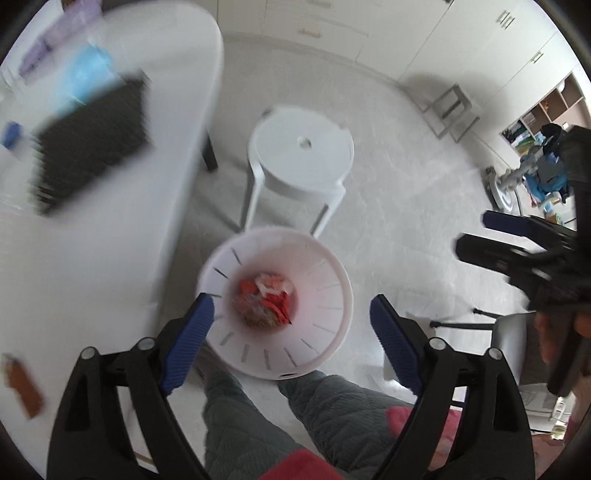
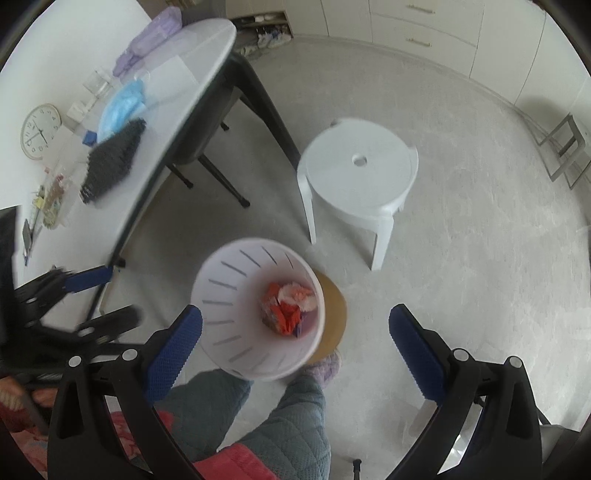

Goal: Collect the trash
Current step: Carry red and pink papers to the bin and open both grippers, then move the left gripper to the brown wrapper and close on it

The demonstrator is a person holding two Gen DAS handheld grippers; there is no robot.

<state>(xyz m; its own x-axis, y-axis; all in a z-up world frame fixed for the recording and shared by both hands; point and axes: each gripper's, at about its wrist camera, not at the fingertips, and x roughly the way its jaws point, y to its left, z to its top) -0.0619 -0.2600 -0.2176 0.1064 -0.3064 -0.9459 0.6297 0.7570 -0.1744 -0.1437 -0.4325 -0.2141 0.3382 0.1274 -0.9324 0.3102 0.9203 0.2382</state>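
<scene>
Left gripper (image 1: pixel 291 321): fingers spread wide, nothing between them; blue pads frame the bin from above.
Right gripper (image 2: pixel 295 328): fingers also wide apart, empty; same downward look into the bin.
Bin (image 1: pixel 325 266): white slotted wastebasket on the floor, just in front of the person's knees, beside the table edge and near the white stool (image 1: pixel 299 147).
Trash in bin (image 1: pixel 267 299): red/orange wrappers and a pale crumpled wad lie at the bottom; bin is far from full. Right view shows the same pile (image 2: pixel 290 308).
Under bin: brown round thing (image 2: pixel 334 321) peeks out behind the rim in the right view; cannot tell what it is.
Table (image 2: pixel 192 74): has loose items — blue crumpled plastic (image 2: pixel 123 105), purple bag (image 2: pixel 147 33), black mesh-like item (image 2: pixel 112 160), glass, clock (image 2: pixel 40 130), small clutter by the left edge.
Possible leftover: brown wrapper-like piece (image 1: pixel 22 384) on the table near the left gripper; blurred, so not sure it is trash.
Done: judging by bin contents, several pieces are already collected.
Left: likely the blue plastic and maybe the brown piece; which table items count as trash is a guess.
Step now: both grippers empty over the bin, so probably between drop and next pick.
</scene>
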